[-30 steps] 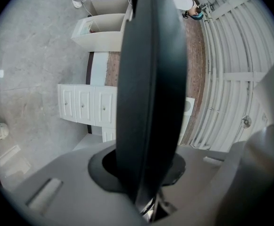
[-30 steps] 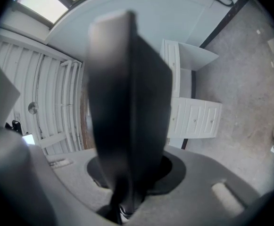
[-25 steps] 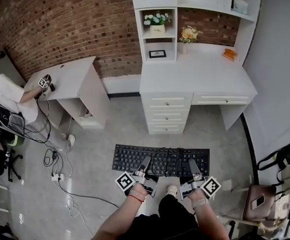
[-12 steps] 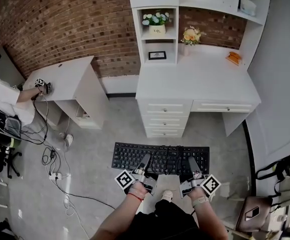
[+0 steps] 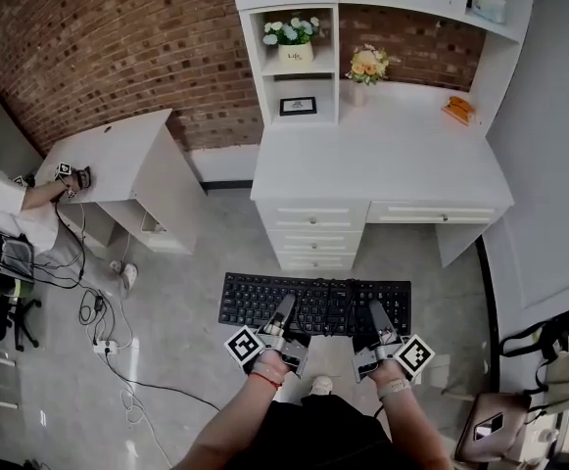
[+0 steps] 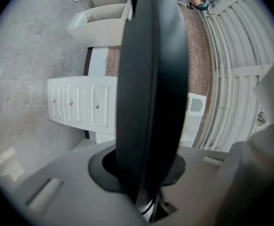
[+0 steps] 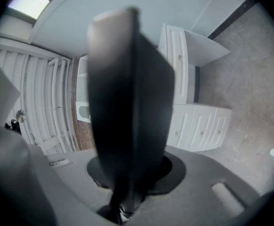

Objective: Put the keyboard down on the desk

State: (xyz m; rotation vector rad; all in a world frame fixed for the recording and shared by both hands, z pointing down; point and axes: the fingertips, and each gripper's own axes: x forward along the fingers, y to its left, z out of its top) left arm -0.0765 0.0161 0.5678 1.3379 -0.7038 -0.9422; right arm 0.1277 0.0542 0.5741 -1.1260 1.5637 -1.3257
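Observation:
A black keyboard [image 5: 313, 305] hangs level above the grey floor, in front of the white desk [image 5: 382, 160] and short of its drawers [image 5: 315, 231]. My left gripper [image 5: 284, 313] is shut on the keyboard's near edge left of centre. My right gripper [image 5: 374, 318] is shut on the same edge further right. In the left gripper view the keyboard [image 6: 151, 79] runs edge-on between the jaws, with the desk drawers [image 6: 80, 107] behind it. The right gripper view gives the same edge-on keyboard [image 7: 127, 102] and the drawers [image 7: 200, 126].
The desk's shelves hold flower pots [image 5: 289, 37], a small picture frame [image 5: 297, 106] and an orange item [image 5: 457, 109]. A smaller white desk [image 5: 118, 155] stands at the left, where a person [image 5: 0, 213] sits. Cables [image 5: 108, 321] lie on the floor; a bag [image 5: 490, 427] sits at the right.
Both grippers have carried the keyboard forward, nearer the white desk, still level. The person at the left has slid a hand along the small desk.

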